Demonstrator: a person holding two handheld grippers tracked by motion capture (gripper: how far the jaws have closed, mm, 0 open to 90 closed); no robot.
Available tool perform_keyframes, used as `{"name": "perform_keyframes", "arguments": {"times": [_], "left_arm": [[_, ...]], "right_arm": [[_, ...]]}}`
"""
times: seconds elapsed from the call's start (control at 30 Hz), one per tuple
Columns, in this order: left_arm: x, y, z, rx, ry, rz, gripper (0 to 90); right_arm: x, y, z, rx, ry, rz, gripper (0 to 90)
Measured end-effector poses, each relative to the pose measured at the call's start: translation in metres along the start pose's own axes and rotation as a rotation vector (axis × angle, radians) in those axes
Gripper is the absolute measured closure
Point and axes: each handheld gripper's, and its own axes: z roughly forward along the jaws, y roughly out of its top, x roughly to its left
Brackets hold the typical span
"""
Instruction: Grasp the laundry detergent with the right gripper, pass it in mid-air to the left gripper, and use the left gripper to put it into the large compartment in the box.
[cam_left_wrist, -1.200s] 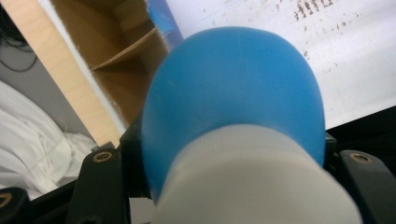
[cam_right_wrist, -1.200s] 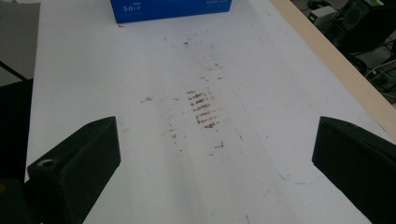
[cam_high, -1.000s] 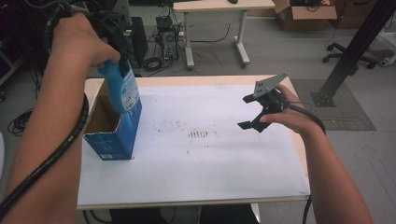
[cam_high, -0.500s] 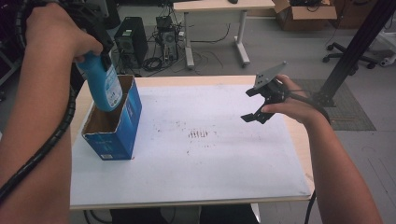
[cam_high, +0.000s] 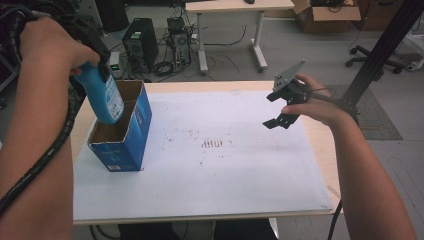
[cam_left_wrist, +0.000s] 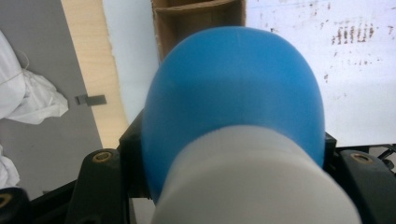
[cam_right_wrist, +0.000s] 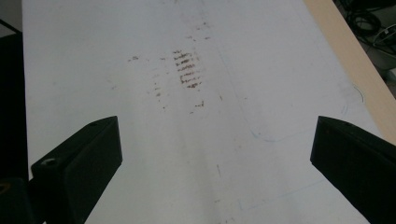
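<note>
High view: left gripper (cam_high: 102, 75) raised, pinching blue bottle (cam_high: 104, 100), apparently above box (cam_high: 122, 132); right gripper (cam_high: 285, 102) fingers spread.

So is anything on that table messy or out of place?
Only the white table cover: brownish smudges stain its middle, like rubbed-in marks. The blue box stands upright, and the blue bottle in the left claw looks intact, nothing spilled.

left gripper (cam_left_wrist: 233, 196): black body, brass-ringed screw holes either side of the fingers | cable: black ribbed conduit behind fingers | right gripper (cam_high: 278, 107): black blocky fingers (cam_right_wrist: 79, 163), grey three-cornered plate above | forearms: bare, no sleeves
</note>
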Motion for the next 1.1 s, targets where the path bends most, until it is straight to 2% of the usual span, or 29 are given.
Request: {"name": "perform_keyframes", "arguments": {"times": [0.2,0.37,0.5,0.67,0.8,0.93,1.1], "left_arm": [[0.004,0.004,0.017,0.013,-0.004,-0.005,38.6],[0.006,0.005,0.031,0.02,0.0,0.003,38.6],[0.01,0.005,0.042,0.019,-0.024,0.01,38.6],[0.011,0.005,0.056,0.025,-0.009,0.017,38.6],[0.011,0.005,0.068,0.02,0.0,-0.001,38.6],[0.008,0.004,0.08,0.018,0.027,0.004,38.6],[0.01,0.005,0.099,0.029,0.015,0.005,38.6]], "right_arm": [[-0.003,0.007,-0.003,0.077,0.01,-0.022,2.0],[-0.006,0.011,-0.003,0.121,0.027,-0.019,2.3],[-0.008,0.014,-0.001,0.158,0.032,-0.02,2.2],[-0.011,0.016,0.007,0.23,0.065,-0.021,2.9],[-0.011,0.018,0.012,0.257,0.085,-0.018,2.9],[-0.011,0.018,0.014,0.259,0.084,-0.017,2.8],[-0.01,0.016,0.015,0.263,0.09,-0.01,2.7]]}}
